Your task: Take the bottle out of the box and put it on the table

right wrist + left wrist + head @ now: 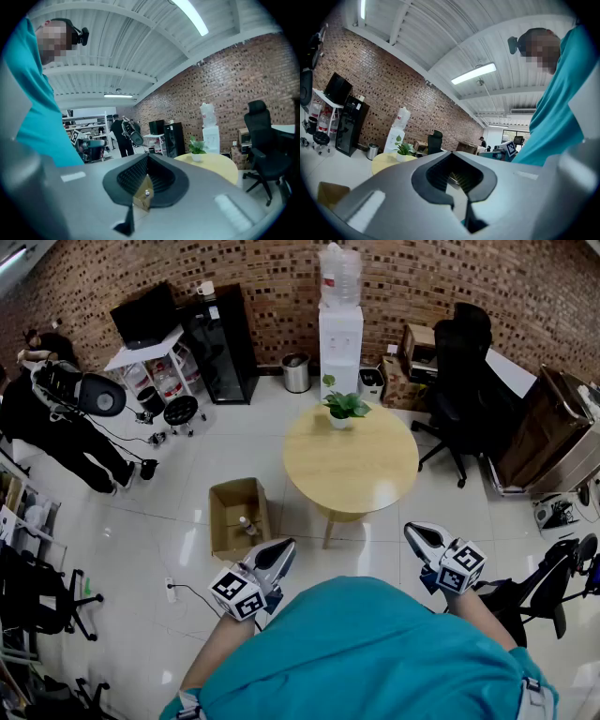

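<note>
– Fingers [393, 201] on the left gripper [280, 550] are pressed tight together, with nothing in them. It is the same for the right gripper [418, 534]: its fingers [225, 201] are squeezed shut on nothing.
– So where is everything from there?
– Biggest first: the round table [366, 474] sits ahead of both pairs of fingers, a bit nearer the right ones. Only a little plant [343, 407] stands on it, at the far side, so there is lots of room to put something down.
– And the box [221, 521]?
– It is on the floor, ahead of the left fingers and lower down. It sits near the table's left edge but does not touch it. Its top is open.
– The bottle [248, 524]?
– It stands up straight inside the box, cap on top, on the side toward the table. It is near the left fingers and well apart from the right ones.
– Which hand should go?
– The left one, I think. It has to open first and then come down from above, because the box walls stand all round the bottle. After that it should lift straight up over the wall and go across to the table.
</note>
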`<state>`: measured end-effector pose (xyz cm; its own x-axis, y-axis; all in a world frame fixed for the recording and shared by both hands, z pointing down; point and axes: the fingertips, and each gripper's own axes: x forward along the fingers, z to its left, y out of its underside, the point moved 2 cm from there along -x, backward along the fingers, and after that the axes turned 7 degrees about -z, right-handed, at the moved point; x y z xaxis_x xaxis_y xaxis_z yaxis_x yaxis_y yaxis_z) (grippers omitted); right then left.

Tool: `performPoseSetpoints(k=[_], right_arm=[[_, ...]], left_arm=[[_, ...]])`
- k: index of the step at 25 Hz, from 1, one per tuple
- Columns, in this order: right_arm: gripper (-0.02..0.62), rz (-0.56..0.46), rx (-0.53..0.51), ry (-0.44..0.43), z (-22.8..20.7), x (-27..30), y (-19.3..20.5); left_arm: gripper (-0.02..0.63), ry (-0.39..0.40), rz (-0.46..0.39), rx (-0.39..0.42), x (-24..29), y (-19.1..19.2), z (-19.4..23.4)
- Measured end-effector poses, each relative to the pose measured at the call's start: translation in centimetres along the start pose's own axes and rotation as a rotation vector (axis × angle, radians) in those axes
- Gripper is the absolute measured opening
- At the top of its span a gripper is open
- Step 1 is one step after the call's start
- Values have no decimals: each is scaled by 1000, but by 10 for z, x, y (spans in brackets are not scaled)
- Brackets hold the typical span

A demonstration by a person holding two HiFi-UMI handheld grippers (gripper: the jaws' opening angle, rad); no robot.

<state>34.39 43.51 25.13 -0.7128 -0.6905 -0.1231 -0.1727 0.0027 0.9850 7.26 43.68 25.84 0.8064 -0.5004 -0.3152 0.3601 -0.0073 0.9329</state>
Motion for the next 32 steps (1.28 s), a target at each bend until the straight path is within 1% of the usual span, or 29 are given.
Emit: performPoseSetpoints(k=[5, 8, 10, 12, 15, 17, 19, 21, 23, 26, 28, 32], right_arm=[[2, 10, -5, -26, 27, 47, 4], [2, 17, 1, -44, 47, 80, 8], [2, 26, 3, -55, 60, 103, 14], [2, 35, 8, -62, 66, 127, 26], [2, 45, 21, -70, 67, 162, 53], [2, 55, 24, -79, 77, 185, 63], [2, 74, 28, -99, 88, 211, 70], [2, 88, 36, -125, 90, 236, 80], [2, 91, 39, -145, 82, 251, 91], [2, 85, 39, -190, 49, 252, 120], [2, 79, 57, -233, 15, 255, 139], [2, 65, 98, -324, -67, 280, 150]], left_arm=[[0, -35, -19, -13, -39, -19, 29], [0, -51, -14, 8, -71, -34, 49], [0, -70, -8, 2, -94, -40, 65], [0, -97, -8, -11, -116, -40, 85], [0, -112, 5, 6, -140, -32, 117], [0, -124, 11, 3, -158, -34, 135], [0, -145, 13, 0, -176, -40, 150], [0, -168, 17, 4, -186, -41, 166], [0, -183, 19, 5, -185, -33, 180], [0, -221, 34, 27, -169, 3, 189], [0, -276, 49, 35, -151, 26, 195], [0, -351, 75, 73, -87, 48, 222]])
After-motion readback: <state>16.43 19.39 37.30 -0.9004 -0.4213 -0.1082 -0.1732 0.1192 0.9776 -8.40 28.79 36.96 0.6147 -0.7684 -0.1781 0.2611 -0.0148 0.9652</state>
